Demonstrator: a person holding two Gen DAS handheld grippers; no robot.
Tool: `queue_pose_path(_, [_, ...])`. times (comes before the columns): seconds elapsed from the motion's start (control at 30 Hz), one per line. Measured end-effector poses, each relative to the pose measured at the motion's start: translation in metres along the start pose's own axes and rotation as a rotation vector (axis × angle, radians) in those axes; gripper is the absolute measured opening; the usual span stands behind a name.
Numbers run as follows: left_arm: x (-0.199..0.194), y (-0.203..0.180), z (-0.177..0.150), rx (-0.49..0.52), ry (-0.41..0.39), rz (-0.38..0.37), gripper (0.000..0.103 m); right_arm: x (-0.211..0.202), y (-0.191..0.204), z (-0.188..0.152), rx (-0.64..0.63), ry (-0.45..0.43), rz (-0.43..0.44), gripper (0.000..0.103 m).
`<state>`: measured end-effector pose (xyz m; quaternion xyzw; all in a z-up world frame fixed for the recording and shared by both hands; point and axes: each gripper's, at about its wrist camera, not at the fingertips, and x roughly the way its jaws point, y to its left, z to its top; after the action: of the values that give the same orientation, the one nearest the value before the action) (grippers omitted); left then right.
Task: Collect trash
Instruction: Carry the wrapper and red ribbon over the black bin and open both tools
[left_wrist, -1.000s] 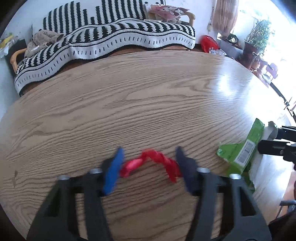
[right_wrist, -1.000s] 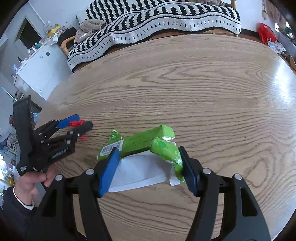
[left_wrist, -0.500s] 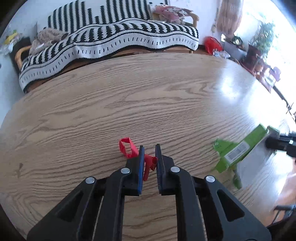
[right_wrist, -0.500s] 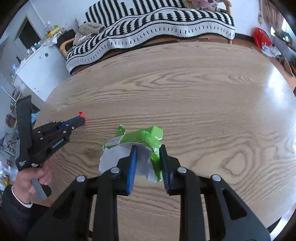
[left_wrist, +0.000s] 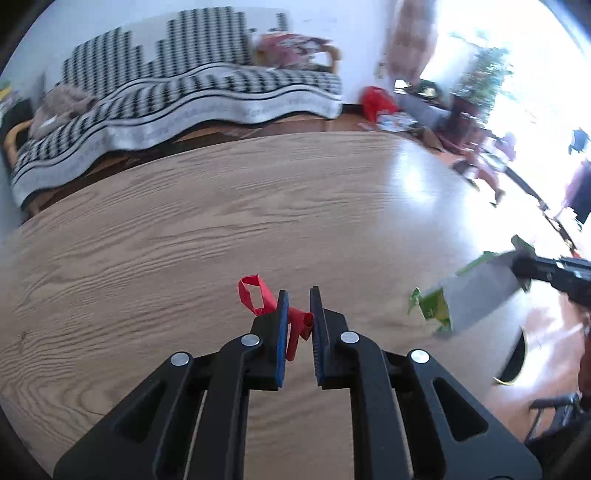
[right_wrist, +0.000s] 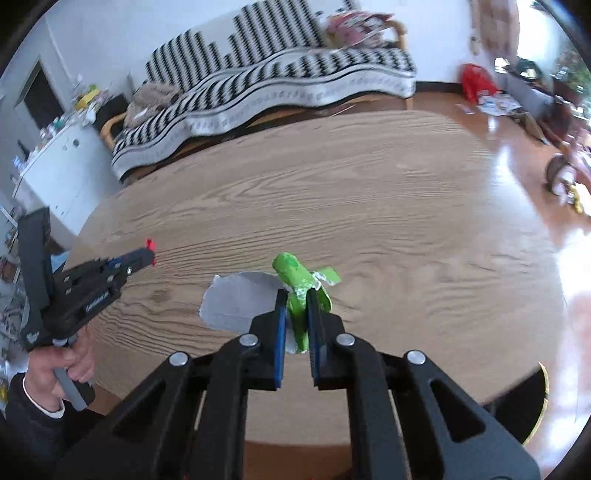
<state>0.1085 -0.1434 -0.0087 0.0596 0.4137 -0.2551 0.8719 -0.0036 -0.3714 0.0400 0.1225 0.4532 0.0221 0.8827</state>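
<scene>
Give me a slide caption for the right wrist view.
Right tool grips green wrapper above wooden table.

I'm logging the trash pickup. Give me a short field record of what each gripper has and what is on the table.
left gripper: shut on red wrapper strip
right gripper: shut on green wrapper
wooden table: no other trash visible on it
background: striped blanket behind table

desk (left_wrist: 229, 206): wood grain, smooth, glossy glare at far right
red strip (left_wrist: 258, 295): thin shiny plastic
green wrapper (right_wrist: 299, 280): glossy outside, matt grey inside
tongs (left_wrist: 297, 299): matt black plastic, blue pads
blanket (right_wrist: 280, 88): knitted cloth
</scene>
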Motion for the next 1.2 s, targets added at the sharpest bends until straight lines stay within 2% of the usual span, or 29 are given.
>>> queue_pose_path(0.1, [-0.003, -0.049, -0.002, 0.073, -0.008, -0.052, 0.01, -0.035, -0.043, -0.015, 0.066, -0.041, -0.043, 0.011])
queue_pose_path(0.37, [0.001, -0.201, -0.012, 0.211, 0.003, -0.247, 0.01, -0.123, -0.182, -0.096, 0.291, -0.096, -0.286, 0.011])
queue_pose_path(0.53, [0.017, -0.304, -0.03, 0.288, 0.042, -0.37, 0.01, -0.148, -0.249, -0.146, 0.424, -0.069, -0.426, 0.011])
queue_pose_path(0.67, [0.034, -0.358, -0.046, 0.334, 0.09, -0.418, 0.01, -0.15, -0.283, -0.169, 0.483, -0.024, -0.483, 0.011])
queue_pose_path(0.83, [0.057, -0.396, -0.063, 0.359, 0.153, -0.454, 0.01, -0.143, -0.304, -0.183, 0.529, 0.023, -0.526, 0.011])
queue_pose_path(1.2, [0.091, -0.417, -0.069, 0.366, 0.218, -0.481, 0.011, -0.134, -0.315, -0.18, 0.558, 0.043, -0.545, 0.011])
